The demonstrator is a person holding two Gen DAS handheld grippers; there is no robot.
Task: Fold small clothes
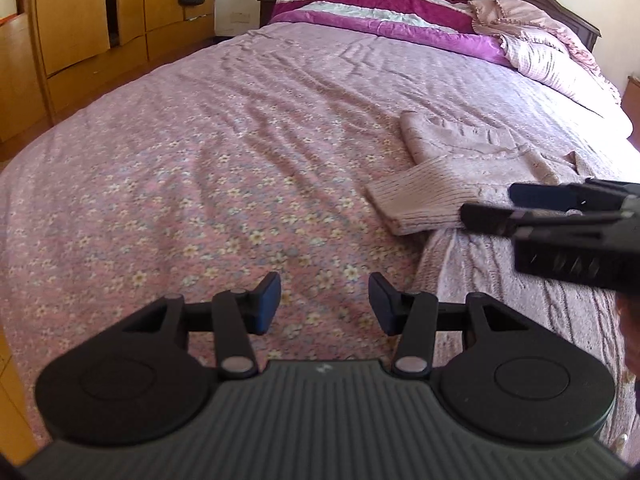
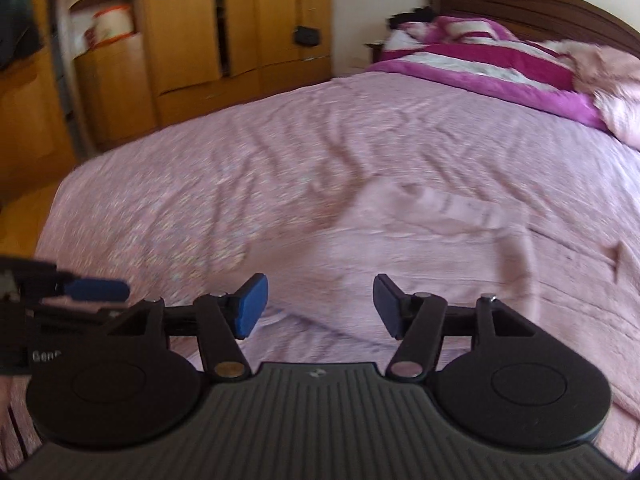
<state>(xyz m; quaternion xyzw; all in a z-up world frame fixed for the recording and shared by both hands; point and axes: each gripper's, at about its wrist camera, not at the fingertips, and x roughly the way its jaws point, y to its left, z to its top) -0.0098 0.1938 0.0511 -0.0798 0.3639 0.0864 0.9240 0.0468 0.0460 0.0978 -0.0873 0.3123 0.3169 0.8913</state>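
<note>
Hovering over the bed, both grippers stand apart with nothing between their pads.

The left gripper (image 1: pixel 324 304) tilts down over the flowered bedsheet (image 1: pixel 200 168), holding nothing. The right gripper (image 2: pixel 320 306) angles down above the pink knitted sweater (image 1: pixel 452 184), which lies flat on the sheet toward the bed's right side, one sleeve folded across its body. A striped purple blanket (image 1: pixel 380 12) is bunched at the headboard.
</note>
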